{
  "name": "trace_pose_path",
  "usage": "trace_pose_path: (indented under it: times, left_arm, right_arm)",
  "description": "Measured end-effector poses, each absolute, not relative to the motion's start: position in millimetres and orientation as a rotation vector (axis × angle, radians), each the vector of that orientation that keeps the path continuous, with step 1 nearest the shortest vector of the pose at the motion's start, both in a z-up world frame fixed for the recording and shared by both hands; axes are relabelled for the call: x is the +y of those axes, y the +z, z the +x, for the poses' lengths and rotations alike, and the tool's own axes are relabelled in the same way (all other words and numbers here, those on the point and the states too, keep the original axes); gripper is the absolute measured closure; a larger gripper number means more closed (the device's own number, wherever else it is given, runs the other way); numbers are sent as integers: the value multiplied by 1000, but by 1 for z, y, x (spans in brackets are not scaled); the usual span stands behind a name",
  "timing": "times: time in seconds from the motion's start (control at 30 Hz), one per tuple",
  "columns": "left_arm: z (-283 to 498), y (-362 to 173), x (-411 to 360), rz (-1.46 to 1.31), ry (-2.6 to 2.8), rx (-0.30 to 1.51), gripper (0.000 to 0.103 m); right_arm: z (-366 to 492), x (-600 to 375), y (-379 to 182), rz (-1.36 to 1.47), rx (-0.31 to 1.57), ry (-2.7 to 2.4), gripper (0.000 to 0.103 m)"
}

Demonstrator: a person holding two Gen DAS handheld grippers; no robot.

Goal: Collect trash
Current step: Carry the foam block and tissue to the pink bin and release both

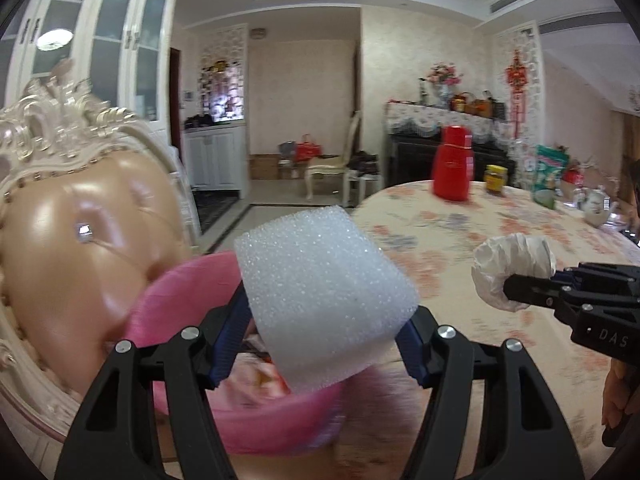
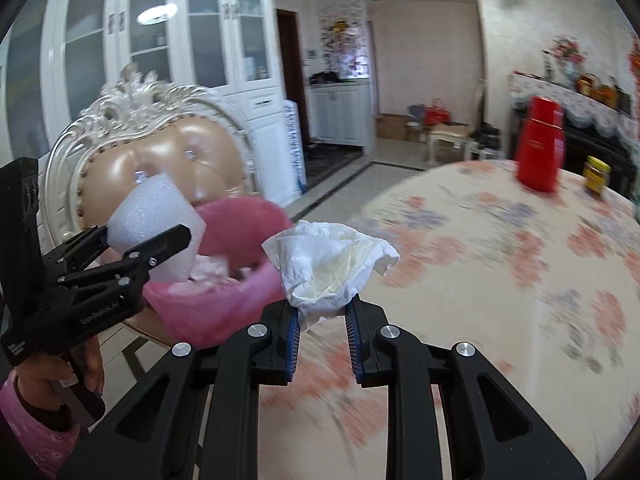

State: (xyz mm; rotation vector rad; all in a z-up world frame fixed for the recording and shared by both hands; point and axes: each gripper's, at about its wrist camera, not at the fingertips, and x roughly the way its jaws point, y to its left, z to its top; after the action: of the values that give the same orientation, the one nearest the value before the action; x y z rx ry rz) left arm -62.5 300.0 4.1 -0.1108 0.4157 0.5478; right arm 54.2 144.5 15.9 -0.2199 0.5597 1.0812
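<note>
left tongs (image 1: 324,344) clamp 1 foam block (image 1: 324,300) | right tongs (image 2: 323,326) clamp 1 tissue wad (image 2: 328,268)

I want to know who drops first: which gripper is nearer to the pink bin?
Left. The left gripper, holding the foam block, is right over the pink bin; the right gripper, holding the tissue, is beside it.

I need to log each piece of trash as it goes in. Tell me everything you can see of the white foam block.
The white foam block is a chunky piece of coarse, open-celled packing foam with a rounded top and flat cut faces. It looks clean and whole. The left gripper holds it by its two sides, jaws shut on it, tilted, in the air above the pink bin, which already holds some trash. Nothing else touches it.
</note>
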Motion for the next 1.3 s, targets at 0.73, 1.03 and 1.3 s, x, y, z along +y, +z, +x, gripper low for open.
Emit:
trace_pose_path:
  times: [0.73, 1.03, 1.3]
  left_arm:
    - [-76, -1, 426, -171, 620, 449, 37]
    - [-84, 3, 414, -103, 635, 408, 5]
    - [-116, 21, 377, -101, 784, 320, 5]
  right_arm:
    - [49, 299, 2, -308, 567, 1294, 80]
    - [51, 294, -8, -331, 527, 1316, 35]
    - [55, 234, 24, -257, 467, 1227, 27]
